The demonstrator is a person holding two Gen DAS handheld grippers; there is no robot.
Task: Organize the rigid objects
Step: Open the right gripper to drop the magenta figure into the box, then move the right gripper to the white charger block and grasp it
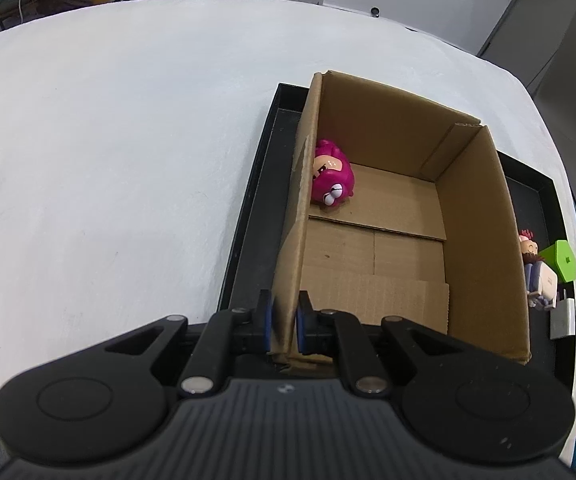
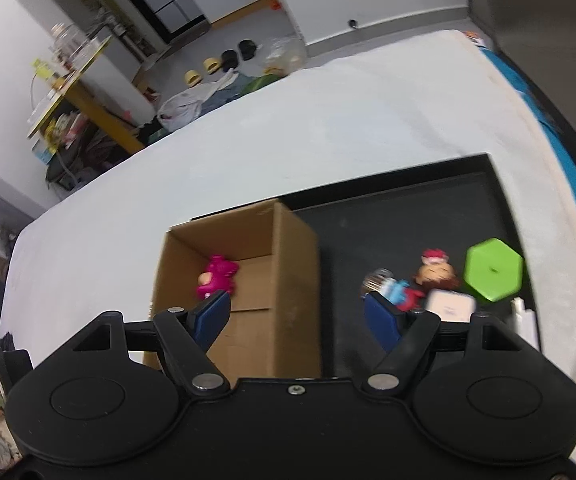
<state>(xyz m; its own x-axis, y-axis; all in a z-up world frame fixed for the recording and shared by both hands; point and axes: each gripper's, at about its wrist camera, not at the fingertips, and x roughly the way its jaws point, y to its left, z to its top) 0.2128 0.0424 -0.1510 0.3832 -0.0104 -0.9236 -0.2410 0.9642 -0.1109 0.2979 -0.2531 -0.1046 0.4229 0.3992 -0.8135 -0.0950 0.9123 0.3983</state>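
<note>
Nearest to me, the left gripper is clenched on the near left wall of the cardboard box, one pad on each face of the wall, pointing steeply down. I read this as a steadying hold that keeps the box in place for loading.

The right gripper is released; its jaws stand wide with nothing between them. It hangs above the near edge of the black tray, over the gap between the box and the loose items, angled downward. The right wrist picture is motion-blurred.

Progress, as I judge it: early stage. One item is stowed. The magenta toy figure lies on the box floor against the left wall, toward the far end. The rest of the box floor is bare.

Remaining items sit on the tray at its right side, outside the box:
- a small blue and red figure, nearest the right gripper's right finger;
- a white block just beside it;
- a brown-haired figurine behind these;
- a green hexagonal piece toward the tray's right edge.

The tray rests near the right edge of the white table. I would expect the next pick to come from this cluster.
</note>
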